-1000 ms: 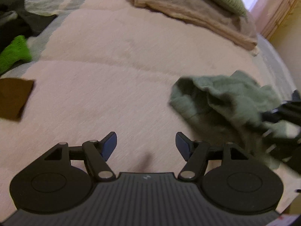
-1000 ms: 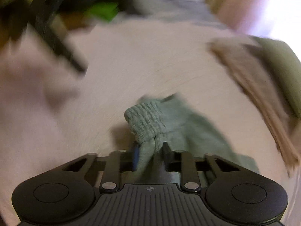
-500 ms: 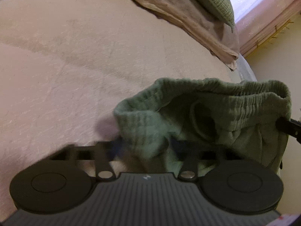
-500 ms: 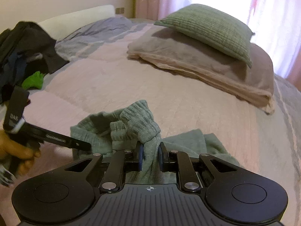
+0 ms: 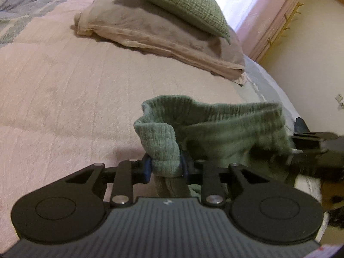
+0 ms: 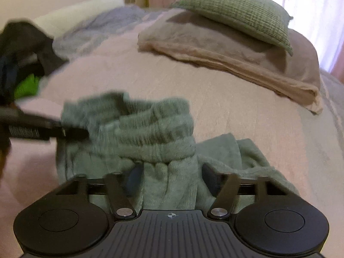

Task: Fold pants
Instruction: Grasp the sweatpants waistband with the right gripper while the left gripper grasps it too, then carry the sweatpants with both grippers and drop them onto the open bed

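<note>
Ahead of the tool stretched a bed (image 5: 64, 99) under a pale pink cover, with a green waffle cushion (image 5: 182, 2) resting on a beige pillow (image 5: 150, 30) at its far side. Beyond them, bright daylight came through pink curtains (image 5: 268, 10), and a cream wall (image 5: 311, 64) stood to the right.

My left gripper (image 5: 165, 168) is black with a dark grey ribbed body, and my fingertips (image 5: 147, 167) have blue pads. My right gripper (image 6: 169, 178) has the same black and grey. The pants (image 5: 215, 124) are of a dull sage green, with a ribbed pattern on the waistband. The bed cover (image 5: 64, 90) is pale pink, with faint lines like stripes. At 12 o'clock lies a green cushion (image 5: 185, 2) with a small waffle pattern, on a beige-pink pillow (image 5: 150, 28). At 11 o'clock, the blanket (image 6: 96, 28) is grey-blue. At 9 o'clock in the right view I see dark clothes (image 6: 19, 43) and a bright green cloth (image 6: 26, 86). The curtain (image 5: 268, 10) is light pink.
</note>
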The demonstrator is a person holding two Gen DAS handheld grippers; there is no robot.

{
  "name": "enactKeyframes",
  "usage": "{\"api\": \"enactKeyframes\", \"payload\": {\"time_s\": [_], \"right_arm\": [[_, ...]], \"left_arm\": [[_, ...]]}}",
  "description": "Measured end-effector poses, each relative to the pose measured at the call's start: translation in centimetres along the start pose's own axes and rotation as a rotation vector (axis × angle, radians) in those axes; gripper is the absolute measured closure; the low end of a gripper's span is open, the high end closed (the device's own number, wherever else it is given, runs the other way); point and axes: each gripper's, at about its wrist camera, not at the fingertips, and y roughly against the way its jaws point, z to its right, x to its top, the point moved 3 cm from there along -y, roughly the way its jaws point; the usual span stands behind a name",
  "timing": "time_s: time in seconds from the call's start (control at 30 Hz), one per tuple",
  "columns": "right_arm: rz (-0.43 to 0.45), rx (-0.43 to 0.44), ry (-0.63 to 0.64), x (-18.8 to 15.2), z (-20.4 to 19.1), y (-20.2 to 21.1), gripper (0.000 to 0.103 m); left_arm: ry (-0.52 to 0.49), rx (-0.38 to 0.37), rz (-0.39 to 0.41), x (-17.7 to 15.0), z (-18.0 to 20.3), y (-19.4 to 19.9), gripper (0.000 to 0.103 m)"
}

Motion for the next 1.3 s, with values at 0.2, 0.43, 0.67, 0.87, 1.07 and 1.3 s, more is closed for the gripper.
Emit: {"api": "enactKeyframes", "payload": {"time_s": [0.2,0.43,0.67,0.87,1.07,1.3], "right_arm": [[0.113,-0.007,0.047,4.9,0.1,8.9,0.097],[0.460,0.017,0.075,14.4,-4.3,26.3,0.097],[0.753,0.103,-0.005,16.3,-16.9,38.8,0.097],[0.886,0.225,-0.045,18.6,-27.5,44.9,0.097],[1.071,0.294,-0.038,22.0,-30.5,53.9,0.098],[1.157,0.167,-0.194,17.8,-25.2,56.4,0.098]], "left_arm": [[-0.128,0.022,0.111,6.5,2.0,8.0,0.083],[-0.393,0.063,0.443,21.0,4.5,26.8,0.084],[-0.614,0.074,0.680,27.5,4.4,46.2,0.085],[-0.769,0.153,0.783,31.9,5.4,58.4,0.085],[-0.908,0.170,0.896,35.6,9.8,68.3,0.085],[-1.130,0.035,0.709,35.5,21.0,59.4,0.085]]}}
